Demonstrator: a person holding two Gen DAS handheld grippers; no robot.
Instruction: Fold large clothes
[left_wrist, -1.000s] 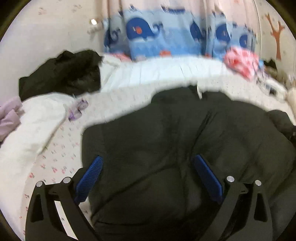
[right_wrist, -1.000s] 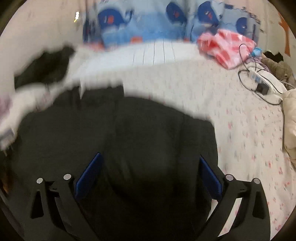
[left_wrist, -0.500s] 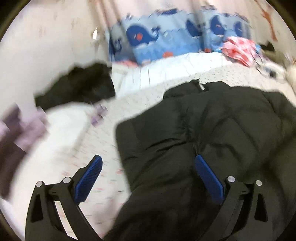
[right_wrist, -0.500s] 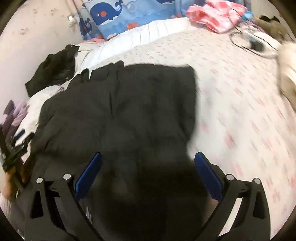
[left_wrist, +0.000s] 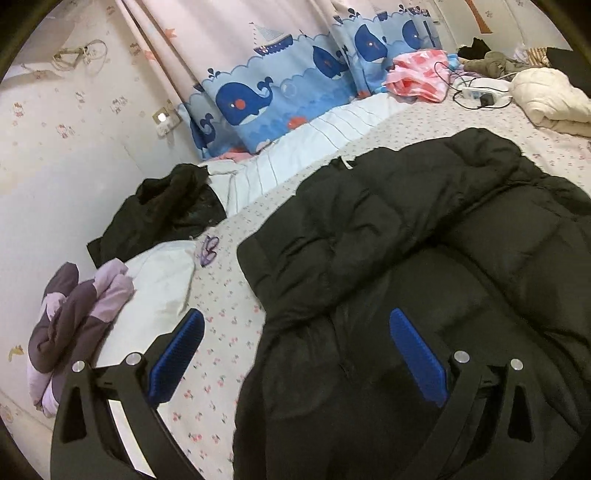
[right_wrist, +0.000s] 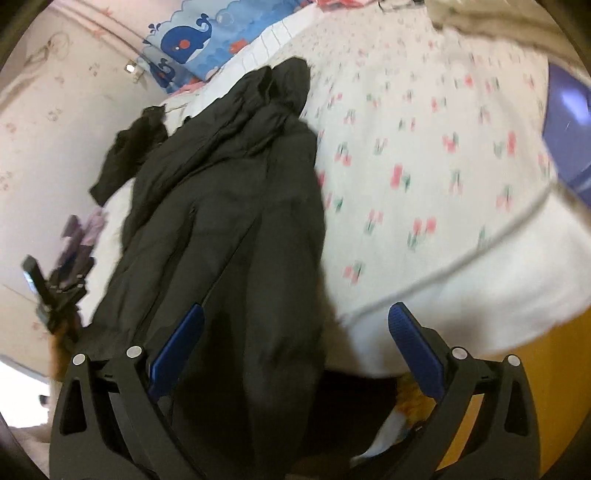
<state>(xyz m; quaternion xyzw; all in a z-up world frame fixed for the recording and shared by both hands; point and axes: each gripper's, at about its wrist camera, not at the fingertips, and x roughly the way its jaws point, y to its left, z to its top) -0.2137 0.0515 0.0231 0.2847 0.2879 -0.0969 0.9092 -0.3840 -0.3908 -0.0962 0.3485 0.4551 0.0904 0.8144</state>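
A large black puffer jacket (left_wrist: 424, 236) lies spread on the flowered bed sheet (left_wrist: 221, 332). My left gripper (left_wrist: 295, 354) is open above the jacket's near left edge, one blue pad (left_wrist: 177, 354) over the sheet and the other over the jacket. In the right wrist view the same black jacket (right_wrist: 229, 206) runs lengthwise away from me, its near end hanging over the bed's front edge. My right gripper (right_wrist: 295, 350) is open over that near end, nothing between its fingers. The left gripper (right_wrist: 48, 284) shows small at the far left.
A second black garment (left_wrist: 162, 214), a white bundle (left_wrist: 155, 280) and purple clothes (left_wrist: 77, 317) lie at the left by the wall. Whale-print cushions (left_wrist: 266, 99), pink cloth (left_wrist: 417, 74), a power strip (left_wrist: 480, 92) and a cream blanket (left_wrist: 546, 99) sit at the back. Orange floor (right_wrist: 517, 406) lies below the bed.
Both grippers have drawn back toward the near edge of the bed and tilted. The right view now shows the bed's front edge and floor. Both stay open.
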